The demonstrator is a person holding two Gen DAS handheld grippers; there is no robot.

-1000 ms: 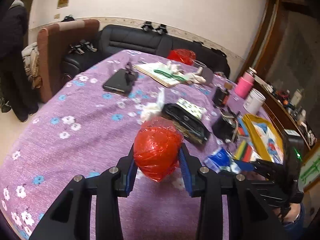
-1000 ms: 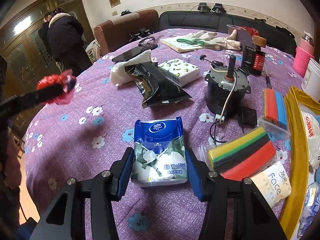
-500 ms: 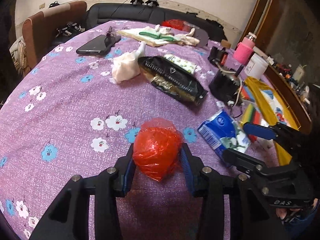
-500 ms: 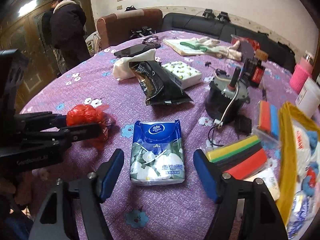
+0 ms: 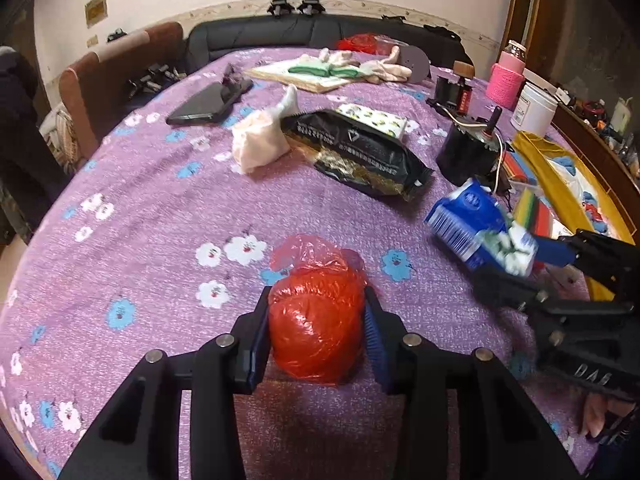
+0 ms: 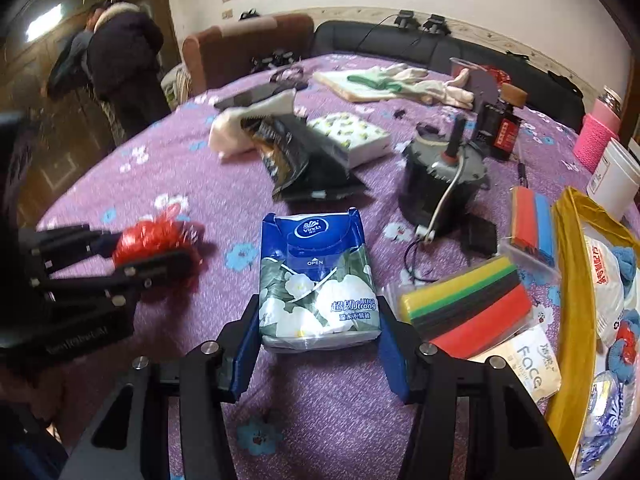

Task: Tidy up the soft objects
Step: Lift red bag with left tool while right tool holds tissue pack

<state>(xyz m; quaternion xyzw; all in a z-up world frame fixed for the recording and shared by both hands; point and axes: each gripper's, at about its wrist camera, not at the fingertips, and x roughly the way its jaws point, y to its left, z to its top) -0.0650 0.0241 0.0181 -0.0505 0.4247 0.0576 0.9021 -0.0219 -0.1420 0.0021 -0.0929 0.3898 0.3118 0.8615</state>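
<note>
Left gripper [image 5: 316,330] jaws clamp red bag [image 5: 316,320].

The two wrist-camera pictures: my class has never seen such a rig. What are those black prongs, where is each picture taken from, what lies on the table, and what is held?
There is no robot. A person holds a tool with two black jaws in each hand, and a camera on each tool looks along them. One picture looks along the left jaws, shut on a red plastic bag bundle. The other looks along the right jaws, pressing a blue tissue pack. Both pairs have just been closing. On the purple flowered tablecloth lie a black foil pouch, a small motor, coloured sponges and a yellow bag.
</note>
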